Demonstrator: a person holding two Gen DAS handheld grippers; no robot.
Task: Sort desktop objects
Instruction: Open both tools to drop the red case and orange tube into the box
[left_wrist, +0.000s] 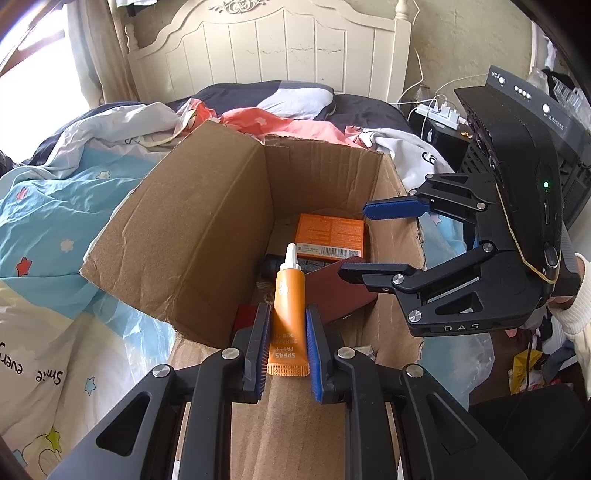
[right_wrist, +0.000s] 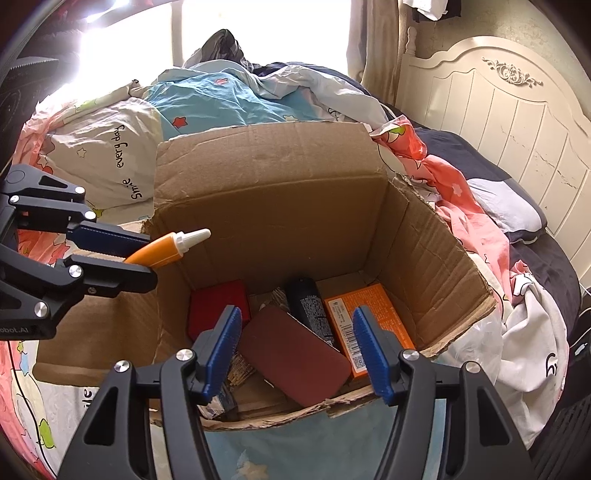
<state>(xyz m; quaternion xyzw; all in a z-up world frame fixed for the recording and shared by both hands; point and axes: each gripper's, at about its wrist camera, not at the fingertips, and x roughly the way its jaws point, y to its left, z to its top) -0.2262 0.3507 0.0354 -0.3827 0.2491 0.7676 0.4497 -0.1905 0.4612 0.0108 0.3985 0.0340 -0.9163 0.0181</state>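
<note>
Orange and white-capped, the sunscreen tube (left_wrist: 289, 312) sits clamped between the blue pads of the left claw (left_wrist: 287, 347), crimped end nearest the camera and nozzle pointing away over the open cardboard box (left_wrist: 207, 221). The print on the tube reads SPF45. In the right wrist view the same left claw (right_wrist: 122, 254) comes in from the left, holding the tube (right_wrist: 162, 251) above the box's left wall, with the white cap (right_wrist: 194, 238) past the rim and over the inside.

The right claw (right_wrist: 295, 354) hangs over the near edge of the box (right_wrist: 295, 206), its jaws about half apart and nothing between the pads. From the left wrist view it shows at the right side of the box (left_wrist: 354, 243), held by a hand in a pale sleeve (left_wrist: 576, 314).

Down on the box floor lie several things close together: a dark red flat case (right_wrist: 295, 362) nearest the front, a red small box (right_wrist: 218, 306) toward the left corner, a black bottle (right_wrist: 310, 306) lying on its side in the middle, and an orange carton with a barcode (right_wrist: 369, 325) against the right wall. The case overlaps the bottle's lower end.

The box stands on a bed, among a rumpled blue star-print quilt (right_wrist: 221, 99) and a pink patterned sheet (right_wrist: 461, 199). Farther back are a dark pillow (left_wrist: 295, 96) and the cream headboard (left_wrist: 273, 48).
</note>
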